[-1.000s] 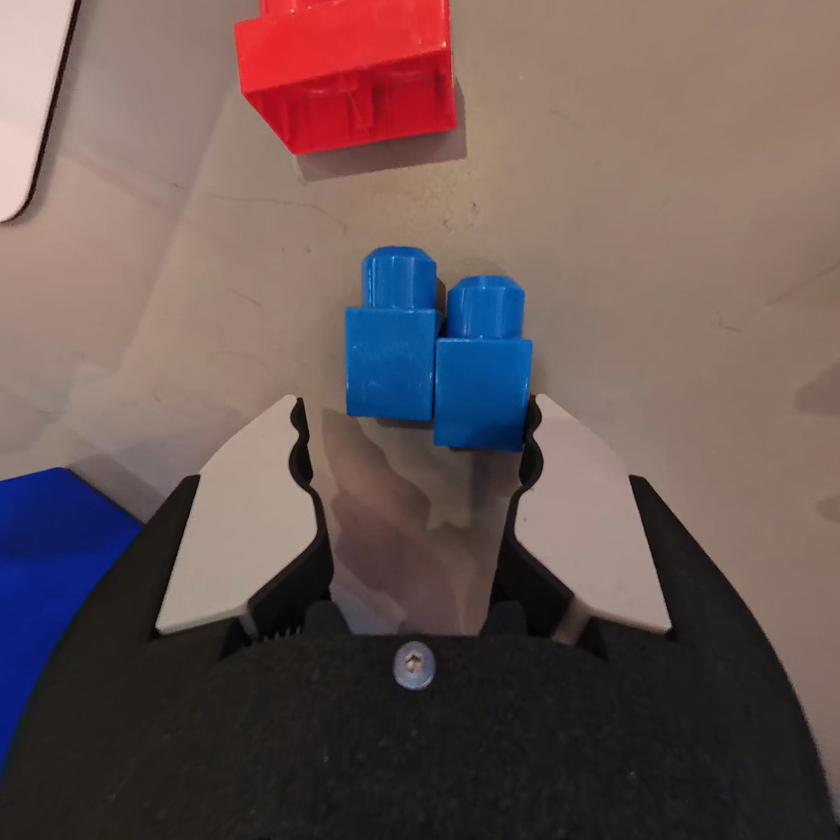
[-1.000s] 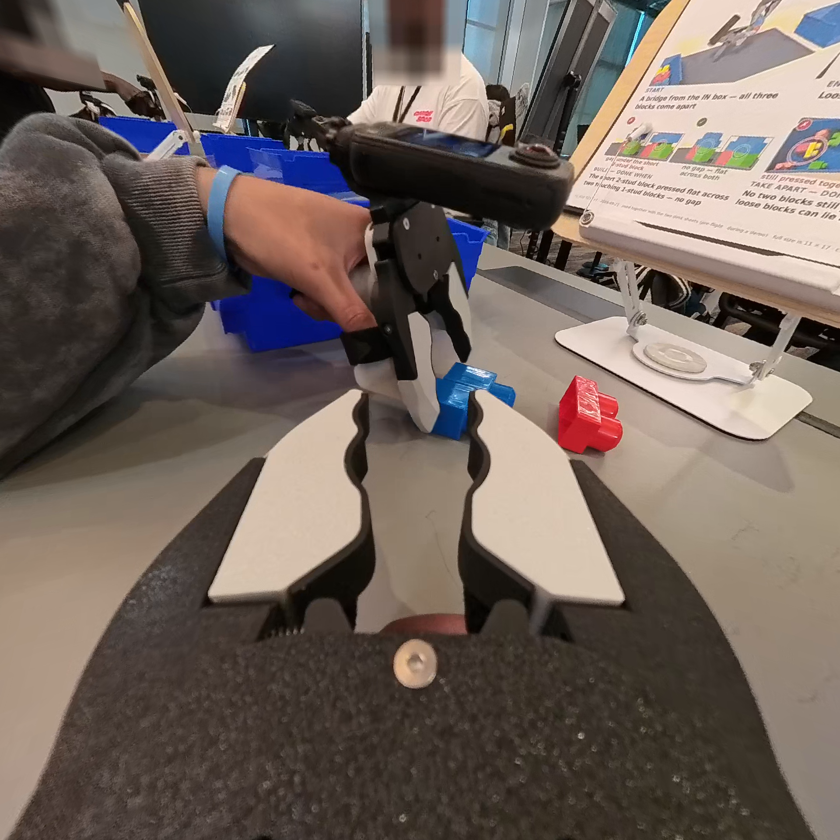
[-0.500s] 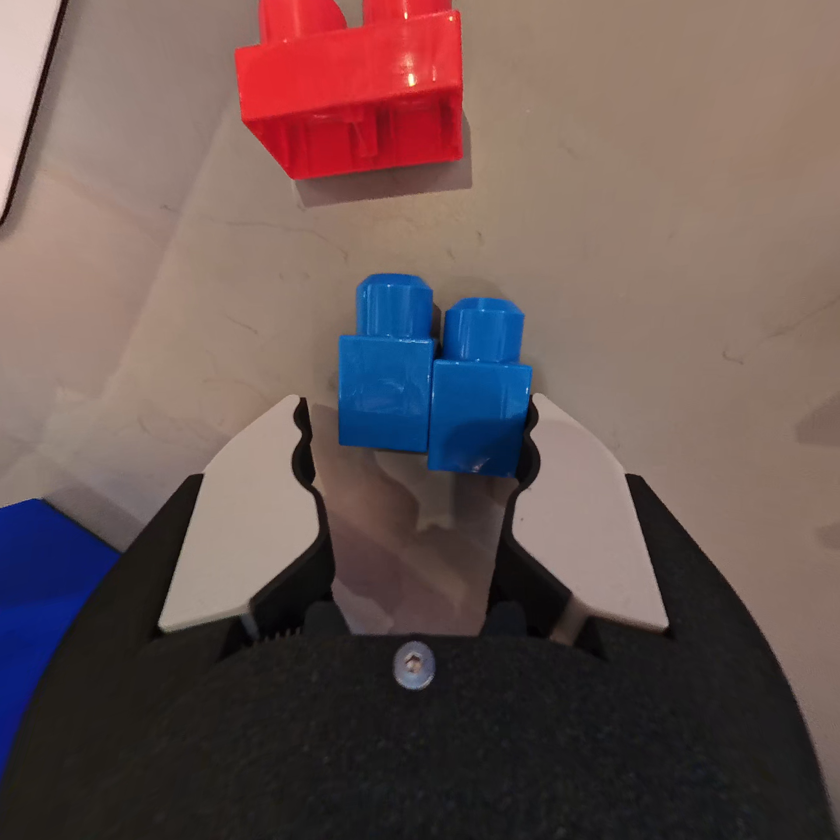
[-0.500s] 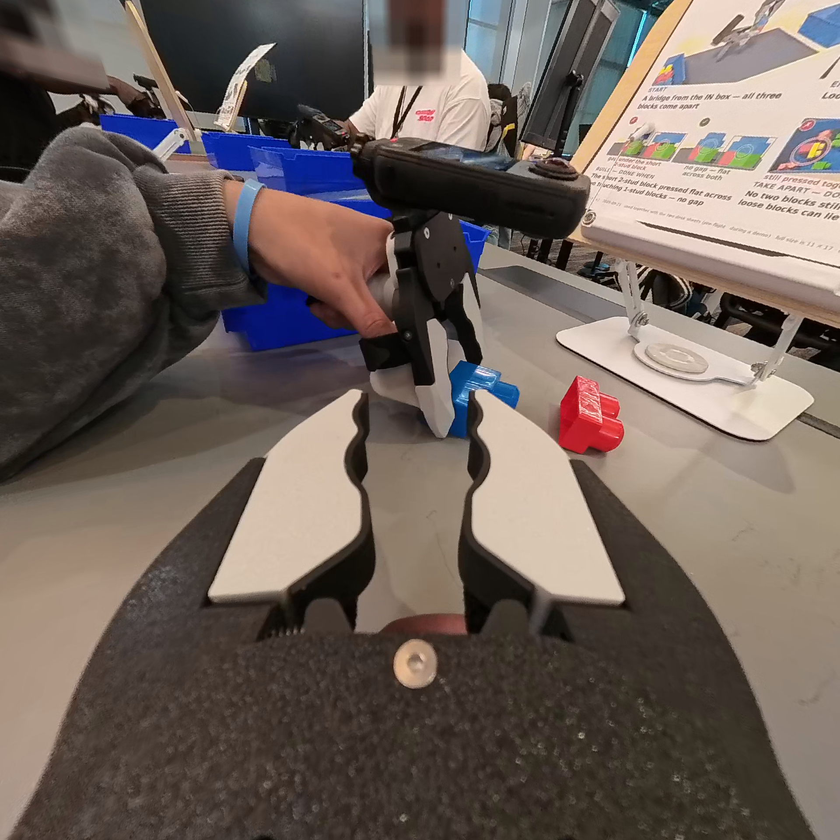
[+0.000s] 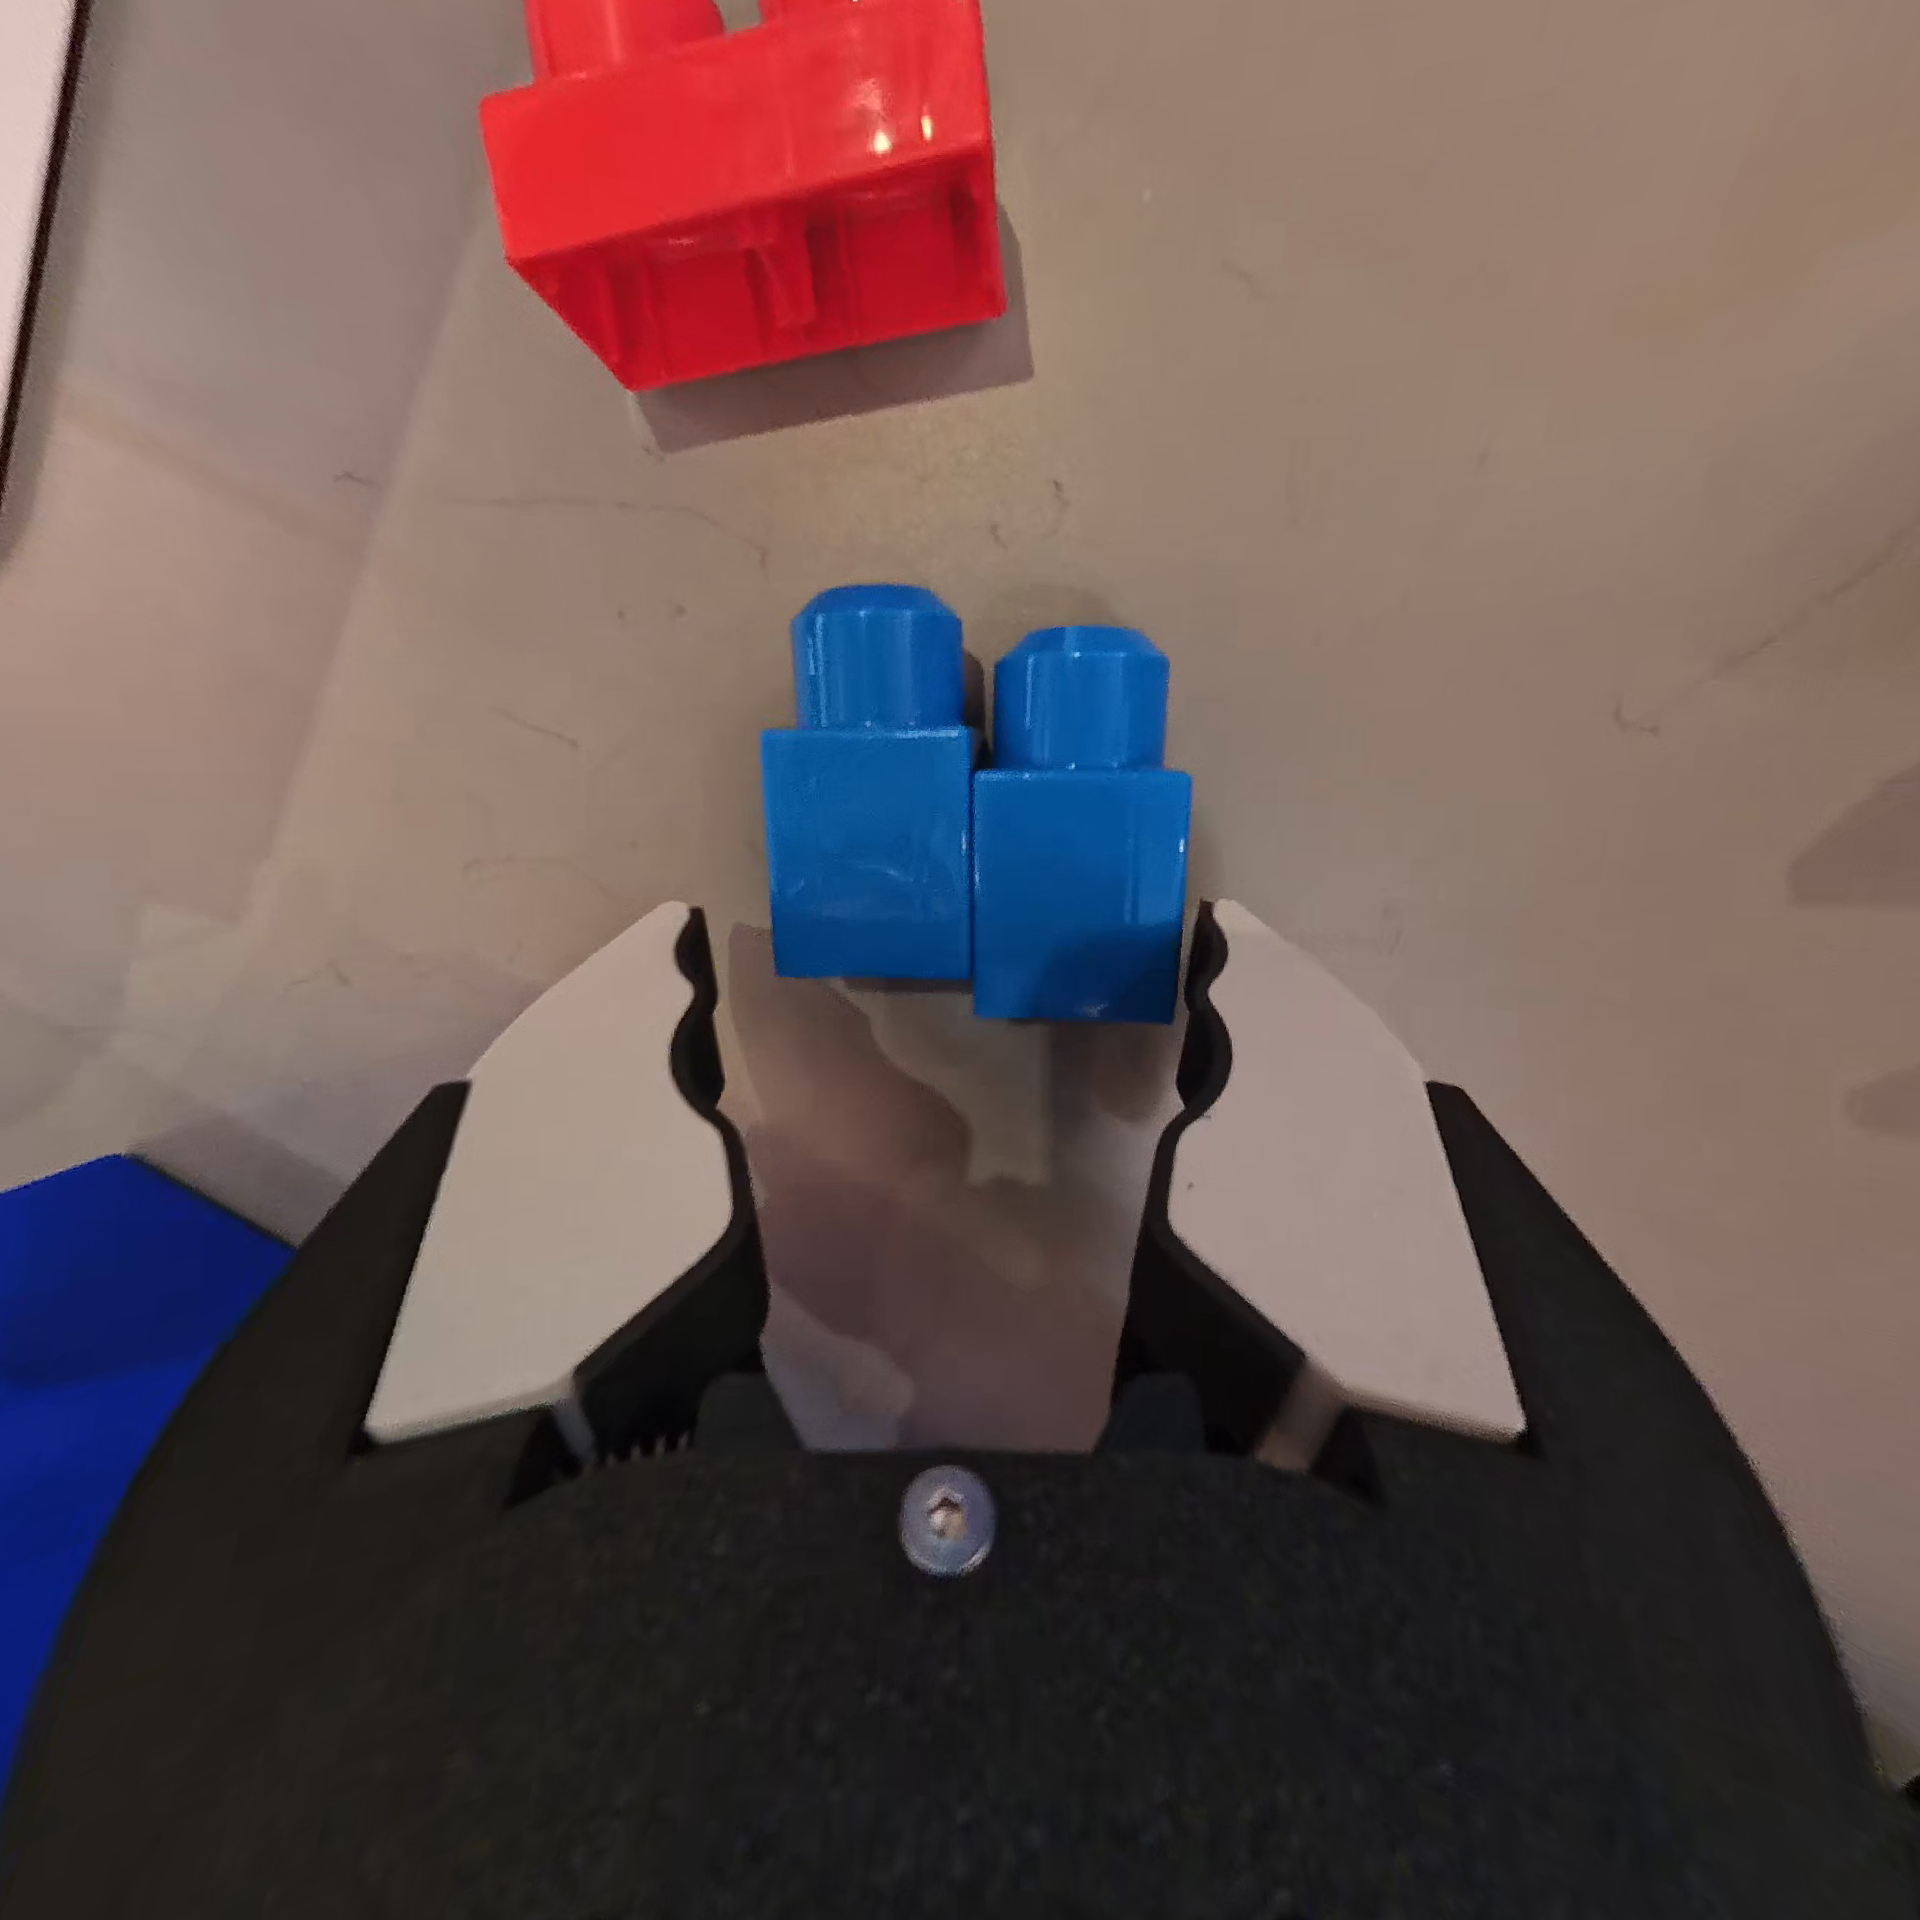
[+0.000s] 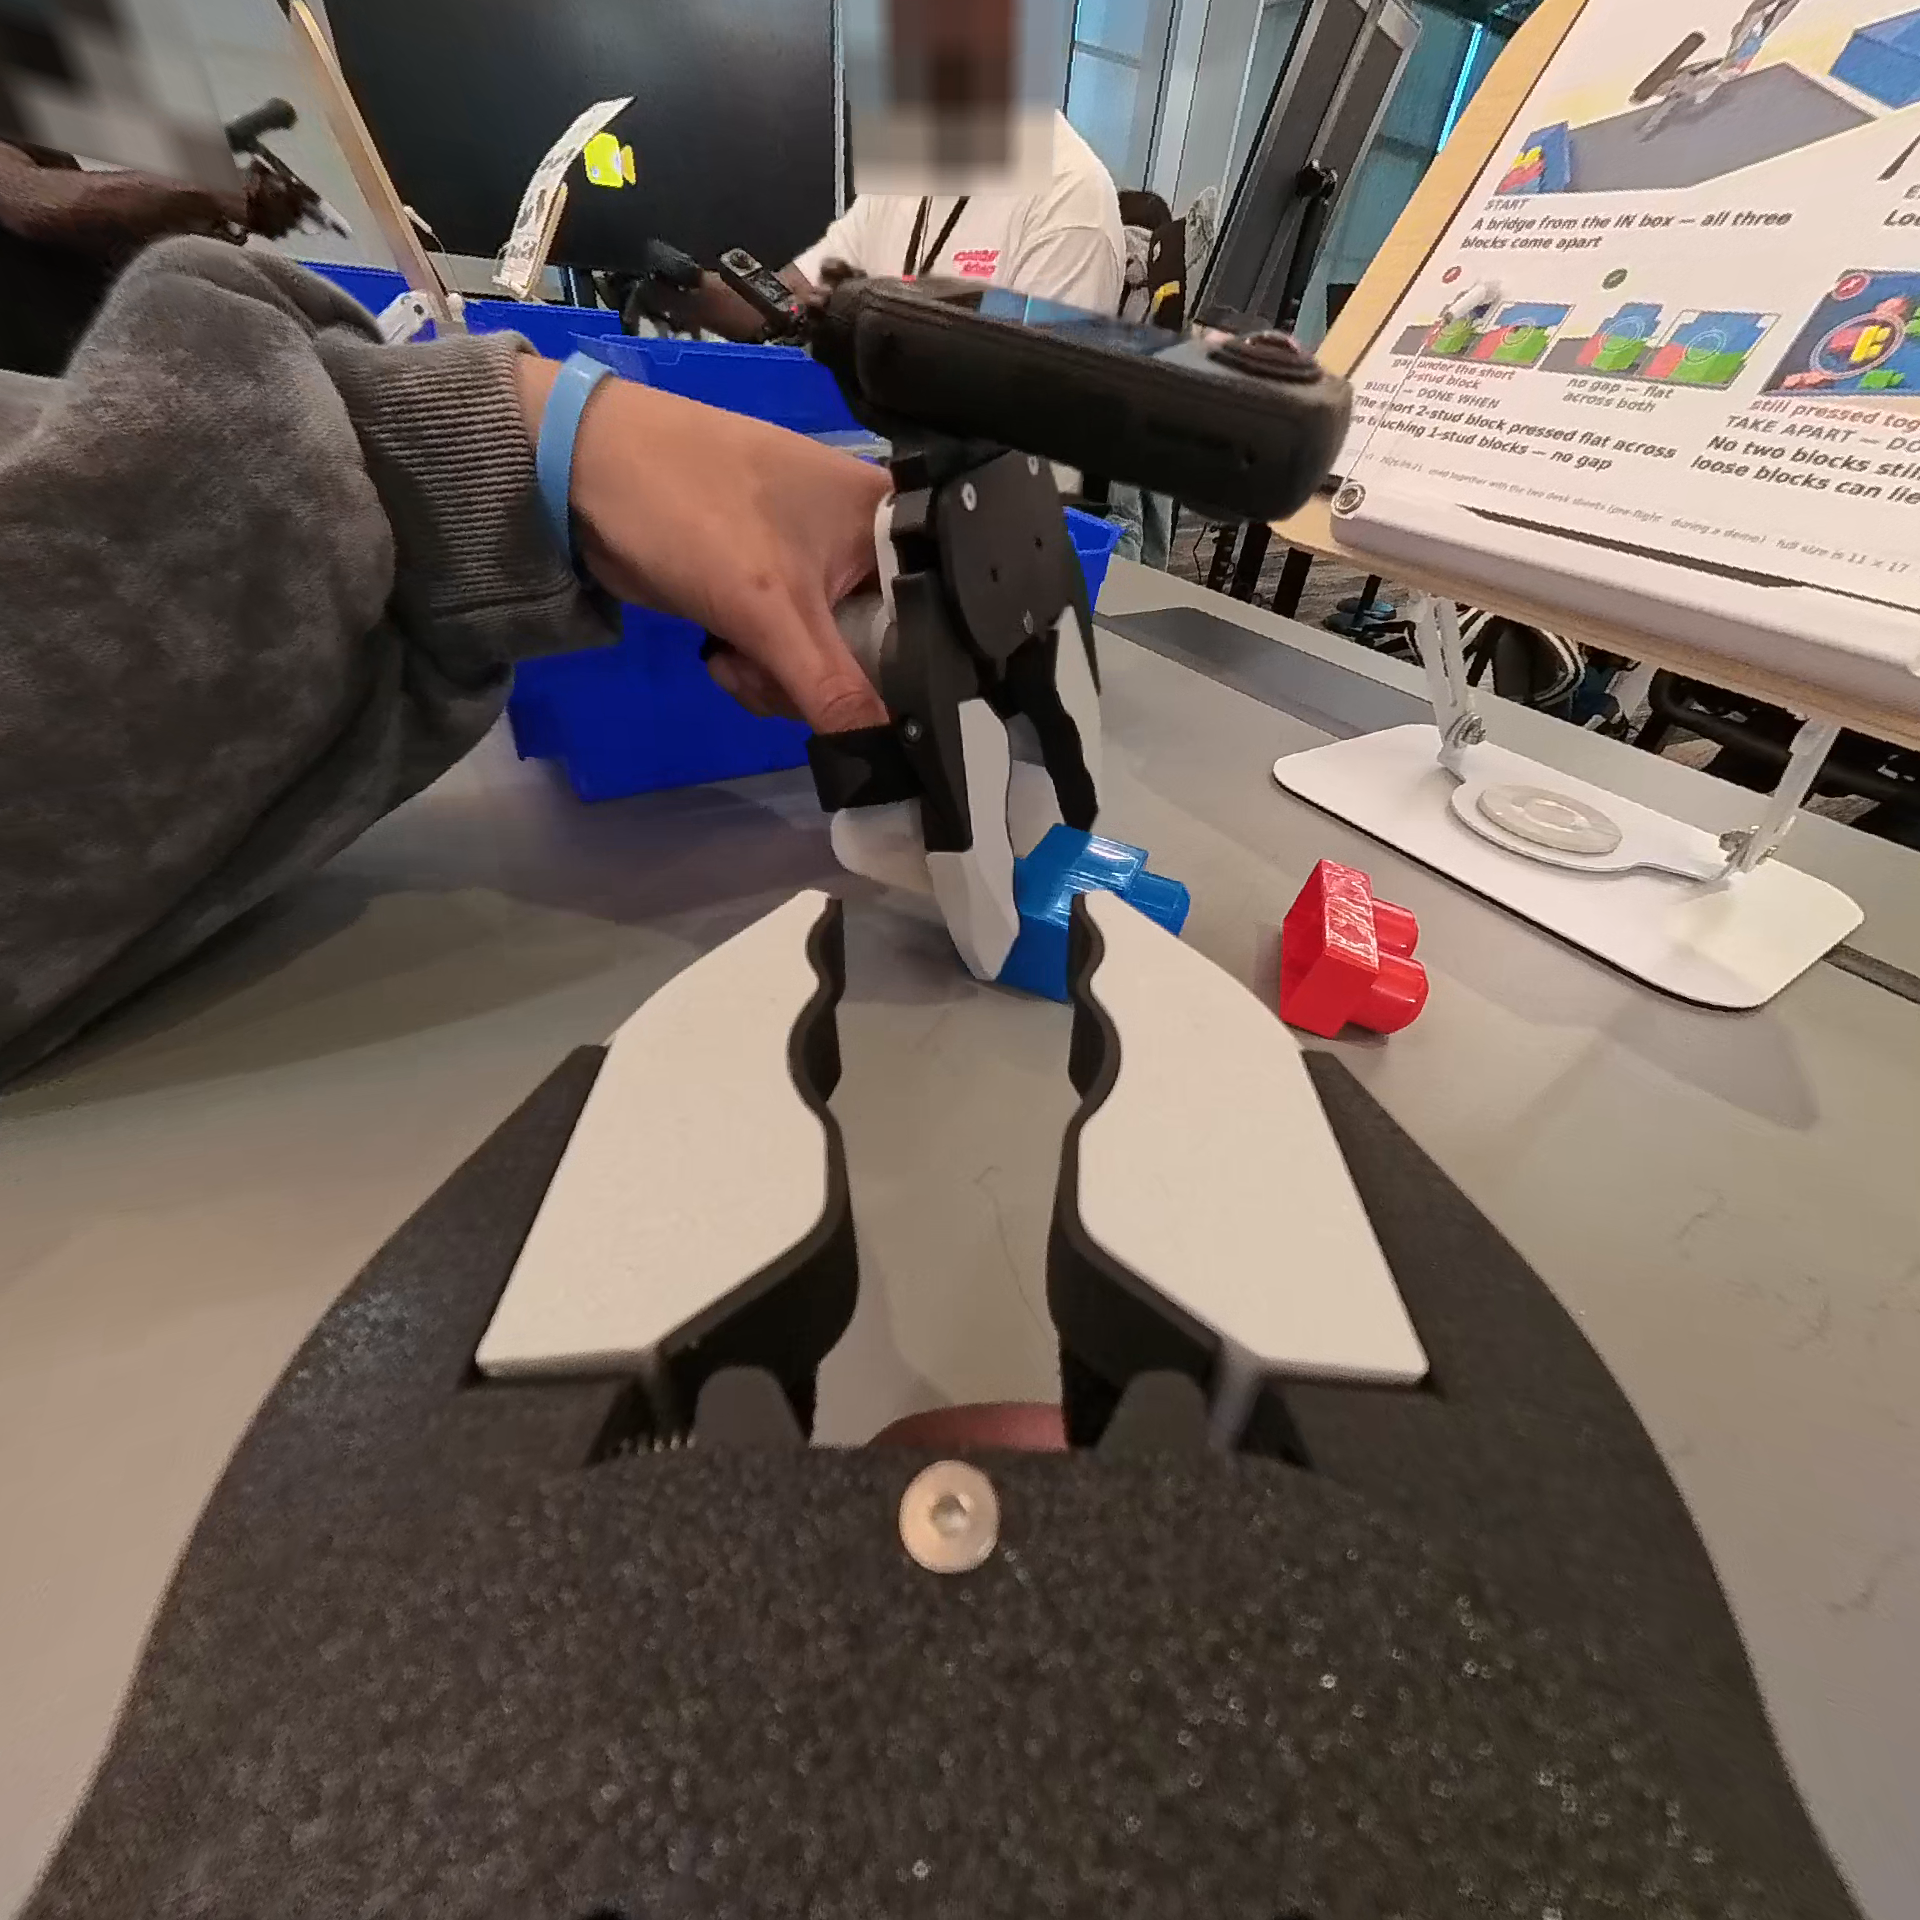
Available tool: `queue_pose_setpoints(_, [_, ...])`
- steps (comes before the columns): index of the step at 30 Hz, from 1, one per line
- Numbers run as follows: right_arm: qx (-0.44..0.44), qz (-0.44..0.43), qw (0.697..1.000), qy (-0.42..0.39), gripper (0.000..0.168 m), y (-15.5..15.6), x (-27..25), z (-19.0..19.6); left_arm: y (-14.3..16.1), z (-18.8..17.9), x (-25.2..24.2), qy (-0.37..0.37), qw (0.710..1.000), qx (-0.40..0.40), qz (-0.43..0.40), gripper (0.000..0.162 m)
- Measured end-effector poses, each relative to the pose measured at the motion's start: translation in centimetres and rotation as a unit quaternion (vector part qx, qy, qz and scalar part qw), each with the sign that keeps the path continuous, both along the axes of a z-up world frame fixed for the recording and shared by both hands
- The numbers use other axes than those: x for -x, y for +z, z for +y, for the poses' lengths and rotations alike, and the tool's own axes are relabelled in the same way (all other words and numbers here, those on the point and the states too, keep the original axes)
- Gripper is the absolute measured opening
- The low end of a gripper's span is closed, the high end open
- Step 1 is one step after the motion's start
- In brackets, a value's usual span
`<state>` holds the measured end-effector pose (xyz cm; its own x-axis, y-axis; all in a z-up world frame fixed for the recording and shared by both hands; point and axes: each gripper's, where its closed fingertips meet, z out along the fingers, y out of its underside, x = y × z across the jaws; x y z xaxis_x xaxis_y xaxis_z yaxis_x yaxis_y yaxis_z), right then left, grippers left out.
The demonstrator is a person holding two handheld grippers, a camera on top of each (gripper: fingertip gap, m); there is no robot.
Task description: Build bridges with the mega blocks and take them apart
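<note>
Two blue one-stud blocks lie on their sides, side by side and touching: the left one and the right one. My left gripper is open and points down at them, its tips flanking their near ends. The right tip is close beside the right block. A red two-stud block lies on its side beyond them. In the right wrist view my right gripper is open and empty, low over the grey table. It faces the left gripper, the blue blocks and the red block.
A white stand base with an instruction sheet stands at the right. A blue bin sits behind the person's hand, and its corner shows in the left wrist view. People sit in the background.
My left gripper edged forward over the blue blocks, then eased back slightly, staying open. The right gripper has not moved.
</note>
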<state>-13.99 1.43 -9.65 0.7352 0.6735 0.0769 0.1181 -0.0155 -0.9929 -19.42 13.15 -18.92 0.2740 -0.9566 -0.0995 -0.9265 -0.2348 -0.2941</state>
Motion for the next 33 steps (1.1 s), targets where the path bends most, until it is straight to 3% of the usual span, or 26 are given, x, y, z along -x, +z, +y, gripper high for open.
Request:
queue_pose_setpoints(2, [0.0, 0.0, 1.0, 0.0, 0.041, 0.0, 0.0, 0.0, -0.4, -0.2, -0.3, -0.011, 1.0, 0.014, 0.001, 0.075])
queue_pose_setpoints(8, [-0.001, 0.0, 1.0, 0.001, 0.041, 0.0, 0.0, 0.0, -0.6, 0.0, -1.1, -0.015, 0.999, 0.031, -0.003, 0.075])
queue_pose_setpoints(12, [0.0, 0.001, 1.0, 0.001, 0.041, 0.0, 0.0, 0.0, -0.1, -0.5, -1.2, -0.021, 1.0, 0.001, -0.018, 0.074])
queue_pose_setpoints(16, [0.001, 0.003, 1.0, -0.001, 0.041, 0.1, -0.1, 0.1, 1.2, -2.1, -1.3, -0.003, 0.995, -0.051, -0.084, 0.074])
queue_pose_setpoints(20, [0.002, 0.008, 1.0, -0.01, 0.041, 0.1, -0.5, 0.3, 3.6, -3.3, 0.3, 0.06, 0.97, -0.152, -0.177, 0.075])
queue_pose_setpoints(25, [0.021, 0.005, 0.999, -0.025, 0.042, -0.2, -1.3, 1.1, 5.4, -5.8, 3.9, 0.16, 0.921, -0.203, -0.29, 0.075])
queue_pose_setpoints(29, [0.071, -0.061, 0.994, -0.055, 0.045, 0.2, -3.0, 3.5, 7.1, -6.7, 4.9, 0.167, 0.901, -0.242, -0.319, 0.075])
queue_pose_setpoints(33, [0.182, -0.148, 0.967, -0.096, 0.053, 0.0, -4.8, 7.9, 7.1, -6.5, 5.0, 0.167, 0.894, -0.251, -0.333, 0.075])
